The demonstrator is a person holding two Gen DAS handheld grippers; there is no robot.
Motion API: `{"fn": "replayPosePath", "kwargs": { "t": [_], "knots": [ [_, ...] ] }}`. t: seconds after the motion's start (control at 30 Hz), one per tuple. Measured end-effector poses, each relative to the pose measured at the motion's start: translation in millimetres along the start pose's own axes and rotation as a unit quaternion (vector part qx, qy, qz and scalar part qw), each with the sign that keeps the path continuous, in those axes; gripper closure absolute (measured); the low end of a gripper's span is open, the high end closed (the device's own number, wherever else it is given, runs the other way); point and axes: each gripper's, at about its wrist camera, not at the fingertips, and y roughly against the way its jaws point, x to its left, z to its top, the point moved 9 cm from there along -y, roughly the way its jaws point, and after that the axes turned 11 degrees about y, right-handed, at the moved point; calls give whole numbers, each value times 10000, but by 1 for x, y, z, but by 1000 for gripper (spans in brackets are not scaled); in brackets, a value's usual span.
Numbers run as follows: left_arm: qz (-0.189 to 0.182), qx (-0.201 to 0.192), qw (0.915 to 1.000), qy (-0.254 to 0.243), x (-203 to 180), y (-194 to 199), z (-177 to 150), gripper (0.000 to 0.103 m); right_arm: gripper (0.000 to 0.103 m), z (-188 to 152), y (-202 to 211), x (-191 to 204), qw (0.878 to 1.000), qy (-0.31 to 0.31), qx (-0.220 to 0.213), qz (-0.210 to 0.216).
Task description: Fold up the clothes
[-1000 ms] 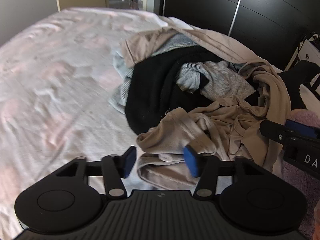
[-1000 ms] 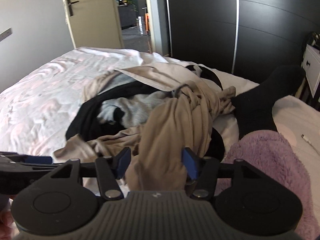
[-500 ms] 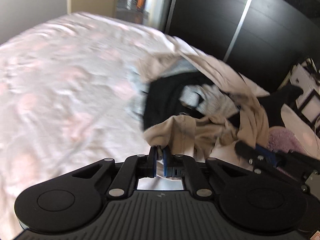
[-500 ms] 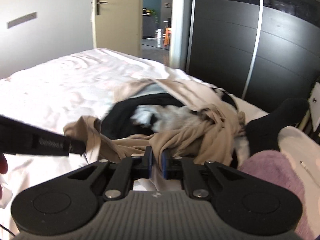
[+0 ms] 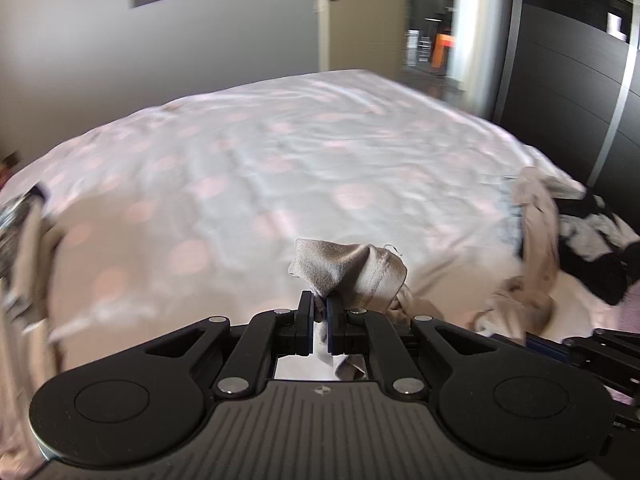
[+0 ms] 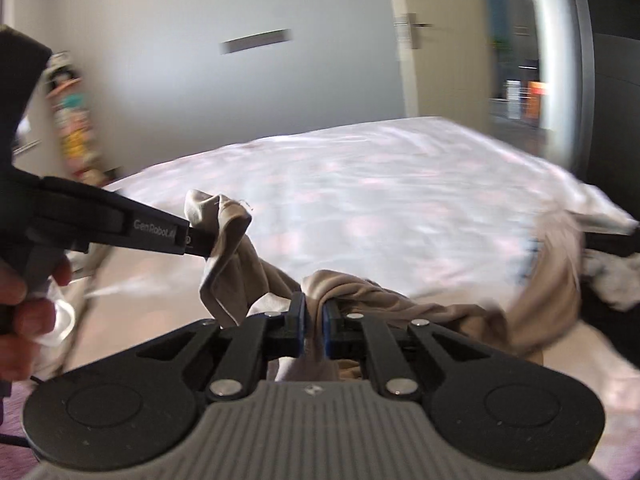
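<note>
A beige garment (image 5: 352,272) is pinched in my left gripper (image 5: 319,322), which is shut on a bunched edge of it above the bed. My right gripper (image 6: 314,328) is shut on another part of the same beige garment (image 6: 360,292). In the right wrist view the left gripper (image 6: 200,240) reaches in from the left, a hand (image 6: 24,304) on its handle, with a fold of cloth at its tip. The garment trails right toward the clothes pile (image 5: 588,236) of black, grey and beige items.
The bed (image 5: 280,152) with its pale dotted cover stretches ahead. A dark wardrobe (image 5: 568,60) stands on the right, with a doorway (image 5: 432,32) and cream door beyond the bed. A grey wall (image 6: 200,80) runs behind.
Both grippers went from open to shut on the beige garment, then swung left and up away from the clothes pile, pulling the garment with them.
</note>
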Motion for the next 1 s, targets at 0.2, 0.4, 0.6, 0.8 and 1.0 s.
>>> {"fn": "replayPosePath", "kwargs": {
  "t": [0.2, 0.4, 0.6, 0.8, 1.0],
  "knots": [
    [372, 376, 9978, 400, 68, -4, -30, 98, 85, -8, -14, 42, 9982, 363, 304, 365],
    [60, 308, 9987, 408, 69, 13, -43, 77, 65, -22, -1, 11, 9985, 271, 471, 105],
    [-531, 468, 9973, 210, 41, 20, -65, 54, 59, -50, 1, -45, 9955, 16, 807, -491],
    [-1036, 1087, 9887, 4, 3, -8, -106, 48, 48, -83, -13, -100, 9863, -394, 1236, -1019],
    [-912, 1525, 9836, -299, -10, -42, -129, 50, 50, -106, -37, -114, 9812, -488, 1557, -1035]
  ]
}}
